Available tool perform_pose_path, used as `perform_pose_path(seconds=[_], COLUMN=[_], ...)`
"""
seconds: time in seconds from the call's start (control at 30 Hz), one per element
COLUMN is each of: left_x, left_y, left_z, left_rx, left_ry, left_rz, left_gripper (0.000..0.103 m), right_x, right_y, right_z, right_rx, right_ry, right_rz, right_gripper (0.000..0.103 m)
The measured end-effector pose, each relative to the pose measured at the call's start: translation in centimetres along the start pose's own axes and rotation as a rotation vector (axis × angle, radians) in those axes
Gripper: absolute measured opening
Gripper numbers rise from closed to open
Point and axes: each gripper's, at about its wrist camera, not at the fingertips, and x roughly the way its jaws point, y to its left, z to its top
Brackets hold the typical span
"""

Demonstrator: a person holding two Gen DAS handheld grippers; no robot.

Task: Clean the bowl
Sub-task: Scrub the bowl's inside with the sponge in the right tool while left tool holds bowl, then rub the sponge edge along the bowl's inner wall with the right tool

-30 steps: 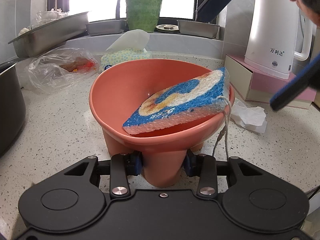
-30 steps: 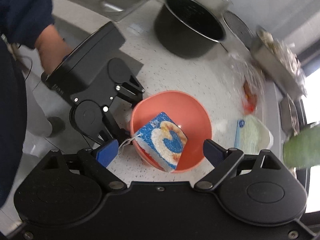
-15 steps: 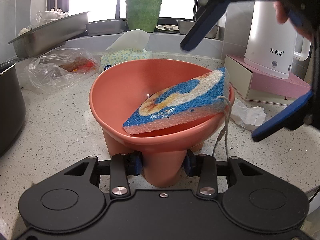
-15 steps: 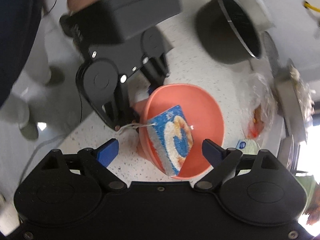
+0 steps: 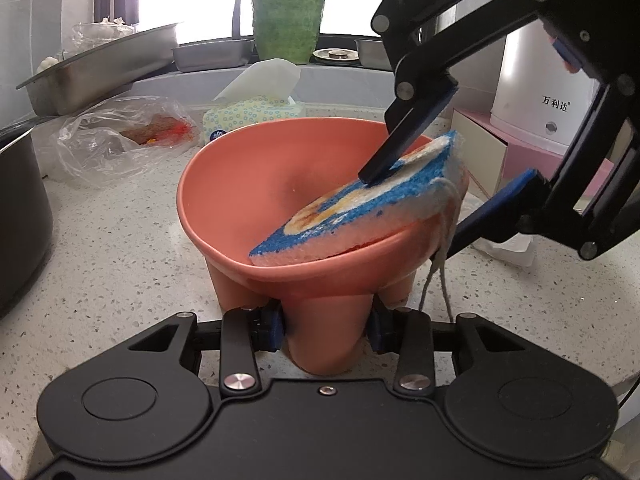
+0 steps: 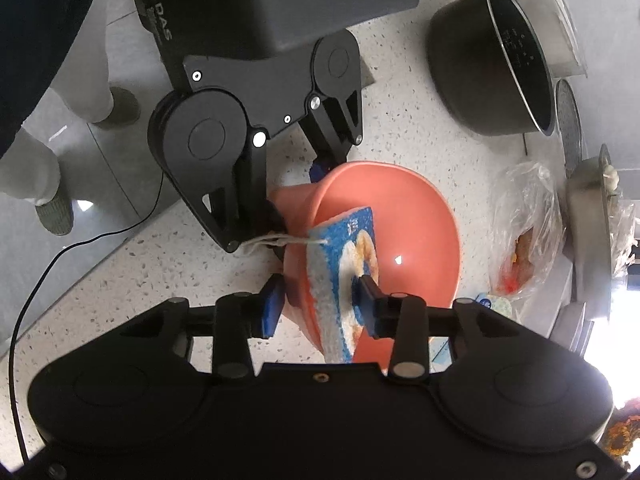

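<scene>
A coral-pink footed bowl (image 5: 248, 184) stands on the speckled counter. My left gripper (image 5: 326, 326) is shut on one of the bowl's legs (image 5: 326, 332). A blue, white and orange sponge (image 5: 360, 216) with a string loop leans against the bowl's right rim. My right gripper (image 6: 320, 308) straddles the sponge (image 6: 340, 276) and the bowl rim (image 6: 400, 176). One finger (image 5: 404, 144) presses on the sponge's top face inside the bowl, the other (image 5: 492, 212) is outside the wall. The jaws are still apart.
A dark pot (image 6: 492, 60) stands at the left, a plastic bag with food (image 5: 128, 140) and a tissue pack (image 5: 252, 112) behind the bowl. A white kettle (image 5: 540, 92) on a pink box is at the right, steel trays (image 5: 88, 72) and a green vase (image 5: 288, 16) at the back.
My right gripper has come down from above the bowl onto the sponge and has narrowed around it and the rim. The left gripper and bowl have not moved.
</scene>
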Motion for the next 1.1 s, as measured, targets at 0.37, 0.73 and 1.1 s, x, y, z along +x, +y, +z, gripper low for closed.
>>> perform_pose_path(seconds=[0.37, 0.73, 1.1], left_x=[0.2, 0.1, 0.1], left_y=[-0.2, 0.0, -0.1], left_z=[0.1, 0.1, 0.1], left_rx=[0.01, 0.006, 0.003], left_ry=[0.005, 0.005, 0.004], left_rz=[0.002, -0.002, 0.0], left_gripper=[0.038, 0.038, 0.038], right_x=[-1.7, -3.7, -5.2], right_y=[-0.3, 0.1, -0.7], right_z=[0.1, 0.5, 0.2], right_rx=[0.053, 0.125, 0.186], right_ry=[-0.008, 0.005, -0.041], right_rz=[0.024, 0.01, -0.027], right_gripper=[0.031, 0.022, 0.01])
